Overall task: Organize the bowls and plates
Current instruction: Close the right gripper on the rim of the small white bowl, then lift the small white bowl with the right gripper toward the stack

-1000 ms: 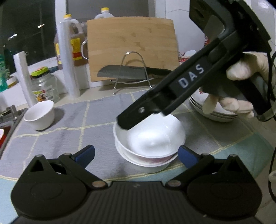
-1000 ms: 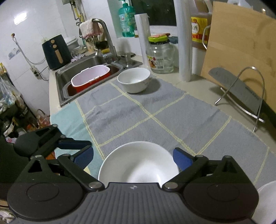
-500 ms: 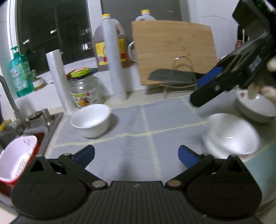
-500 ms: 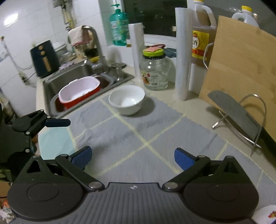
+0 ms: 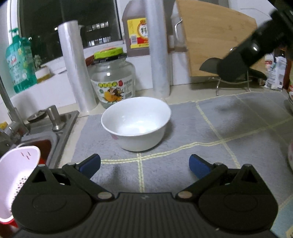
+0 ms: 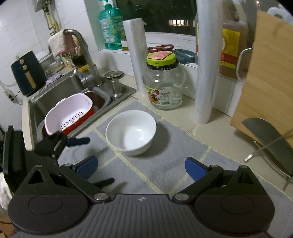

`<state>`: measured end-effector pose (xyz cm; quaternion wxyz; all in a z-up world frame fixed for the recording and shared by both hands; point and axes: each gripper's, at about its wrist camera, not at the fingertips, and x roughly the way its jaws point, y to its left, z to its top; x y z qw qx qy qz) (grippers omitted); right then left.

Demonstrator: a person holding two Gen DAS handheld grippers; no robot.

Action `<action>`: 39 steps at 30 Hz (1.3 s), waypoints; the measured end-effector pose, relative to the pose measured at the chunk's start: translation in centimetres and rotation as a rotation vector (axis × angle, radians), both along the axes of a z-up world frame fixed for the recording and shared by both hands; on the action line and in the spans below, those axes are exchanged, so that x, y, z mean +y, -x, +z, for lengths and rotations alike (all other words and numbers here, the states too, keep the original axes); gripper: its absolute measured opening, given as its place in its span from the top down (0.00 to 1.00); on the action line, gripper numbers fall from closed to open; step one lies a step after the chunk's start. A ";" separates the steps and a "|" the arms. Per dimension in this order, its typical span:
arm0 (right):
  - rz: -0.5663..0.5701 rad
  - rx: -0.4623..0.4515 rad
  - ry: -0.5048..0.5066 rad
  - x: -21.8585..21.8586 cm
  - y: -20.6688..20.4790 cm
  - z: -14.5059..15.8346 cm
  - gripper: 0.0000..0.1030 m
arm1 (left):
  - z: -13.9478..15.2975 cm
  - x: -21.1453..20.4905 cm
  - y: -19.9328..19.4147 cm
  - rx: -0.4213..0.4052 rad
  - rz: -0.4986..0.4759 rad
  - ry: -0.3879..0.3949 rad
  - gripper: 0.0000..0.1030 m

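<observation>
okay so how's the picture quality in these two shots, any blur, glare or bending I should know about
Left wrist view: the white bowl is fairly sharp, the right tongs are smeared by motion, and fisheye bends the cutting board. Right wrist view: the bowl's near rim looks soft, a ceiling light glares off the tiled wall at top left, and the night window is dark.

Left gripper point(image 5: 144, 165): jaws spread wide, blue-padded fingertips point(image 5: 90, 163) well apart, nothing between them; held low, pointing forward and slightly down. Seen also at the left edge of the right wrist view point(image 6: 78, 141).

Right gripper point(image 6: 140, 169): jaws spread wide, blue pads point(image 6: 194, 169) apart and empty; held above and to the right of the left one, its black body point(image 5: 256, 45) angled downward.
</observation>
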<state>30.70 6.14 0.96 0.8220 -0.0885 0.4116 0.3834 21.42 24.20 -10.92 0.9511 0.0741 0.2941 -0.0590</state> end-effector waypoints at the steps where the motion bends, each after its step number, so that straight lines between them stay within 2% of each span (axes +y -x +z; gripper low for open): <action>1: -0.002 0.005 -0.001 0.5 -0.5 -0.2 0.00 | -0.3 0.2 -0.4 0.002 0.006 0.005 0.01; 7: 0.012 0.011 0.048 3.7 -3.2 -2.1 0.02 | -1.3 0.8 -2.5 0.005 0.015 0.036 0.01; 16: 0.043 0.062 0.037 6.3 -6.2 -4.2 0.04 | -1.7 0.8 -4.2 -0.018 -0.004 0.054 0.01; 25: 0.066 0.095 0.046 8.3 -8.5 -5.7 0.16 | -1.6 0.9 -5.0 -0.034 -0.020 0.047 0.04; 39: 0.101 0.117 0.039 9.3 -8.9 -6.7 0.30 | -1.0 1.4 -5.6 -0.063 -0.039 0.064 0.08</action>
